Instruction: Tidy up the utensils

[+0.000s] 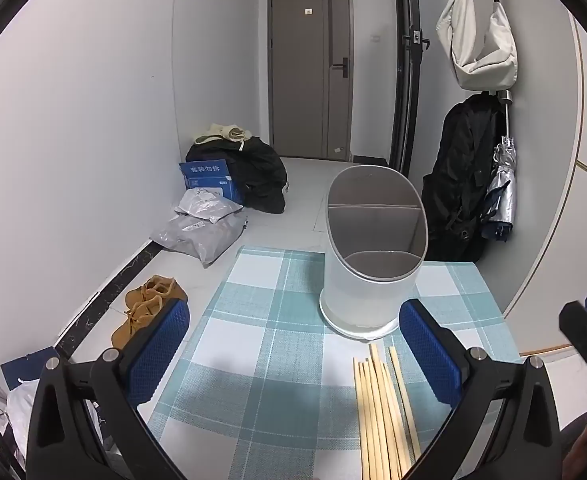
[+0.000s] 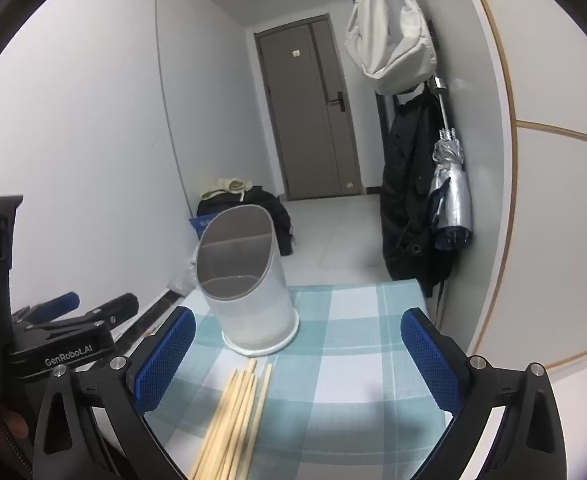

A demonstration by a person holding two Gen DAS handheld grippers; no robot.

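the chopsticks [image 1: 381, 412] lie in a loose bundle on the near part of the table [image 1: 261, 320], which wears a teal and white checked cloth with a woven texture. their far tips stop just short of the holder [image 1: 369, 252], a pale translucent round tub with a slanted oval rim and a grey divider that splits it into compartments; it stands upright and looks empty.

the left gripper [image 1: 293, 356] hangs over the cloth with its blue ribbed fingers [image 1: 155, 354] spread wide and nothing between them, the bundle lying near its right finger. the right gripper [image 2: 297, 358] is likewise released and empty, the sticks near its left finger.

the sticks look like light, stiff, smooth pale wood, thin and apt to roll or fan apart, so a pinch across the middle of the bundle seems safest. the holder looks like thin plastic, light enough to tip if nudged.
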